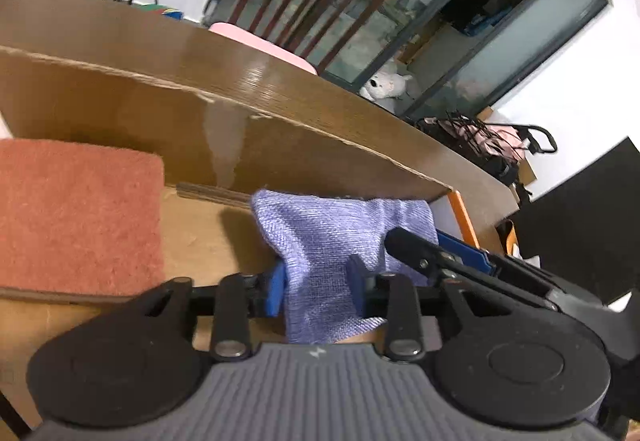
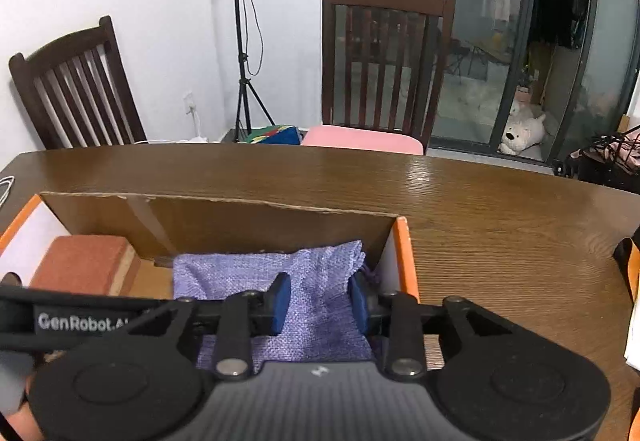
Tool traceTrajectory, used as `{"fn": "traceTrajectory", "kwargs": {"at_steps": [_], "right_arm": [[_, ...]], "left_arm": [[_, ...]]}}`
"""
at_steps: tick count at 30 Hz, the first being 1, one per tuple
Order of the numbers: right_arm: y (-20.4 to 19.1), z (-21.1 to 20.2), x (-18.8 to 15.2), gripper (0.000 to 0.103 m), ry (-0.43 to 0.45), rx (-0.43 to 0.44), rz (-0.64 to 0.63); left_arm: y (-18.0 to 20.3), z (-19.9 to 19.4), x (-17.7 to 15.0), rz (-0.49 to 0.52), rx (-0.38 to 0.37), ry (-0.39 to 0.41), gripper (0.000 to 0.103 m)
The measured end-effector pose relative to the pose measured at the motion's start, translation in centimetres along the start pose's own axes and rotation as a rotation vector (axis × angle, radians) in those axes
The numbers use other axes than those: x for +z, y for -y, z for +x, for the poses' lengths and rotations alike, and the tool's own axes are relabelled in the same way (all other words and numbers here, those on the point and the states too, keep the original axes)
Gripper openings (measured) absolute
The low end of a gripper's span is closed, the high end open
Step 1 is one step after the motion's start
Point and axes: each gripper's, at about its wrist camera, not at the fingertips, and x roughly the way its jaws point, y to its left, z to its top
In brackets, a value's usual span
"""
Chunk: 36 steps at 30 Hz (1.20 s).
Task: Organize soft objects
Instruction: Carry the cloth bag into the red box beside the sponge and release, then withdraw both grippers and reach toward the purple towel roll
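Note:
A lavender cloth [image 1: 340,237] lies in a cardboard box [image 1: 120,97], near its right wall. My left gripper [image 1: 318,291] is shut on the cloth's near left part. My right gripper [image 2: 320,303] is shut on the cloth [image 2: 248,273] at its right end, and it shows in the left wrist view [image 1: 436,257] as a black arm beside the cloth. An orange-brown folded towel [image 1: 76,217] sits in the left part of the box, also seen in the right wrist view [image 2: 80,265].
The box with orange-edged side walls [image 2: 402,261] stands on a brown wooden table [image 2: 500,225]. Two dark wooden chairs [image 2: 384,61] stand behind the table, one with a pink cushion [image 2: 360,139]. A tripod [image 2: 244,41] stands by the wall.

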Motion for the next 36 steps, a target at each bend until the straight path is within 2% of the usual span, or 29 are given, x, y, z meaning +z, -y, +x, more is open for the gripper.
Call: {"fn": "traceTrajectory", "kwargs": {"at_steps": [5,7,9,11,13,15,18,22,24,26,30,32,36], "right_arm": [[0.6,-0.2,0.0,0.037,0.009,0.016,0.007],[0.6,-0.3,-0.1,0.043,0.01,0.035,0.005],[0.8,-0.6,-0.1,0.056,0.01,0.076,0.005],[0.7,-1.5,-0.2,0.057,0.014,0.085,0.004],[0.3,-3.9,-0.3,0.058,0.046,0.101,-0.008],[-0.1,-6.7,-0.3,0.061,0.087,0.107,-0.024],[-0.4,-11.7,-0.7,0.065,0.154,0.102,-0.04],[-0.1,-19.1,-2.4,0.068,0.241,0.109,-0.047],[0.2,-22.8,-3.9,0.08,0.293,0.114,-0.042],[0.4,-26.2,-5.9,0.085,0.341,0.118,-0.032],[0.1,-32.0,-12.1,0.088,0.419,0.16,-0.047],[-0.3,-34.2,-15.8,0.09,0.452,0.174,-0.058],[-1.3,-37.1,-22.8,0.099,0.508,0.184,-0.082]], "left_arm": [[0.5,-1.6,0.0,0.033,0.04,0.063,0.041],[1.1,-2.5,0.1,0.051,0.058,0.088,0.044],[1.3,-4.3,0.0,0.082,0.053,0.116,0.055],[1.5,-6.7,-0.5,0.091,0.064,0.146,0.055],[2.1,-9.2,-1.3,0.129,0.073,0.172,0.056],[3.0,-11.8,-2.3,0.172,0.087,0.205,0.062],[4.7,-16.4,-4.4,0.245,0.103,0.257,0.066],[6.8,-22.9,-9.2,0.354,0.162,0.342,0.077],[7.6,-26.0,-12.3,0.407,0.18,0.393,0.086],[8.1,-28.6,-15.8,0.457,0.181,0.449,0.091],[8.2,-32.8,-23.3,0.526,0.172,0.574,0.102],[8.1,-34.3,-27.2,0.528,0.178,0.629,0.103],[6.3,-35.9,-33.0,0.491,0.195,0.693,0.103]]}}
